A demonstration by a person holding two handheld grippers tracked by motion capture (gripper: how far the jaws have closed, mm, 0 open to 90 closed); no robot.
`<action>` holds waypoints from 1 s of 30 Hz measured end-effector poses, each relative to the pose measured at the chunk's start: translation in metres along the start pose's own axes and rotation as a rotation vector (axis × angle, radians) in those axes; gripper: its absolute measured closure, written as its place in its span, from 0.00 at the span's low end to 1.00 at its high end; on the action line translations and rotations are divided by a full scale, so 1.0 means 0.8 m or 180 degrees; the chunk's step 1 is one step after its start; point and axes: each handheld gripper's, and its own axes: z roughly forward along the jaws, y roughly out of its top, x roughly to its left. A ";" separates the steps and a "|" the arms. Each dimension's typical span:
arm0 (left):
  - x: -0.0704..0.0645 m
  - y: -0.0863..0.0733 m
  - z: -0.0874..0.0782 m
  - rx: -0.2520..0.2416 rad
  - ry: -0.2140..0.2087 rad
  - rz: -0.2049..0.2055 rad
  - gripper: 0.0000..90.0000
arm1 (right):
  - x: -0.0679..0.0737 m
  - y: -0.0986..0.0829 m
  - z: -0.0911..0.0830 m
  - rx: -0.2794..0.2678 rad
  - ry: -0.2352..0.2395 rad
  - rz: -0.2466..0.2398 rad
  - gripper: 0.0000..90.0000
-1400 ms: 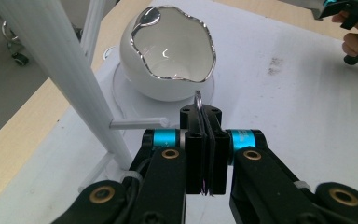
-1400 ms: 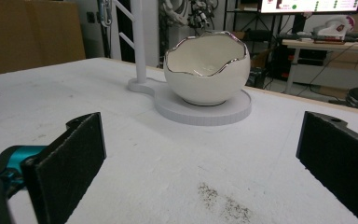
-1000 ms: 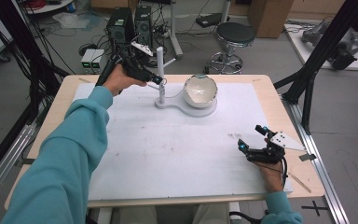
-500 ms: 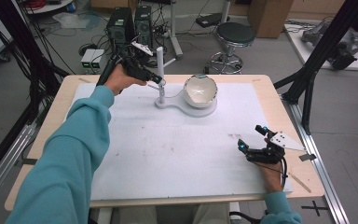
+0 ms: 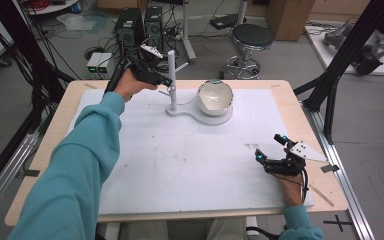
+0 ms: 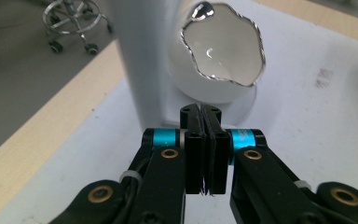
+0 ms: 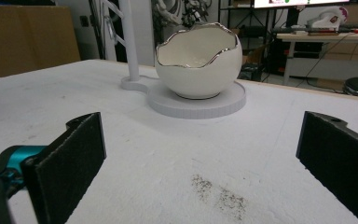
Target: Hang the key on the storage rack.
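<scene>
At the table's far edge, the left tool point(image 5: 166, 82) meets the upright white post point(image 5: 172, 75) beside the white eggshell-shaped bowl point(image 5: 215, 96); the right tool point(image 5: 271, 151) rests near the right edge.

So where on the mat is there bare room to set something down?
Most of the white mat is bare: the wide stretch between the left sleeve and the right gripper, and the near edge. It is crowded at the far middle, where the left gripper meets the white stand beside the eggshell bowl.
</scene>
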 end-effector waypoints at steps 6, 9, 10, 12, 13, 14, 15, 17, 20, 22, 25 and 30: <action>0.002 -0.011 -0.004 -0.0133 0.0168 0.0074 0.56 | 0.000 0.000 0.000 0.0010 -0.0008 -0.0017 0.01; 0.005 -0.024 -0.018 -0.0430 0.0242 -0.0081 0.35 | 0.001 0.000 0.000 0.0011 -0.0010 -0.0004 0.01; 0.005 -0.024 -0.018 -0.0430 0.0242 -0.0081 0.31 | 0.001 0.000 0.000 0.0011 -0.0010 -0.0004 0.01; 0.004 -0.031 -0.026 -0.0449 0.0288 -0.0096 0.24 | 0.000 0.000 0.000 0.0007 -0.0018 -0.0015 0.01; 0.000 -0.040 -0.038 -0.0541 0.0321 -0.0128 0.11 | 0.000 0.000 0.000 0.0014 -0.0016 -0.0011 0.01; 0.000 -0.040 -0.038 -0.0541 0.0321 -0.0128 0.07 | 0.000 0.000 0.000 0.0012 -0.0018 -0.0019 0.01; -0.005 -0.053 -0.052 -0.0657 0.0345 -0.0091 0.04 | 0.001 0.000 0.000 0.0010 -0.0025 -0.0024 0.01; -0.013 -0.069 -0.069 -0.0795 0.0402 -0.0034 0.02 | 0.001 0.000 0.000 0.0012 -0.0028 -0.0024 0.01; -0.021 -0.089 -0.087 -0.0914 0.0407 -0.0003 0.02 | 0.001 0.000 0.000 0.0009 -0.0037 -0.0043 0.01; -0.028 -0.110 -0.104 -0.1025 0.0443 0.0049 0.02 | 0.001 0.000 0.000 0.0011 -0.0051 -0.0044 0.01; -0.038 -0.154 -0.130 -0.1168 0.0503 -0.0004 0.02 | 0.001 0.000 0.000 0.0013 -0.0055 -0.0033 0.01; -0.047 -0.197 -0.144 -0.1405 0.0532 -0.0099 0.02 | 0.003 0.000 0.001 0.0027 -0.0040 -0.0024 0.01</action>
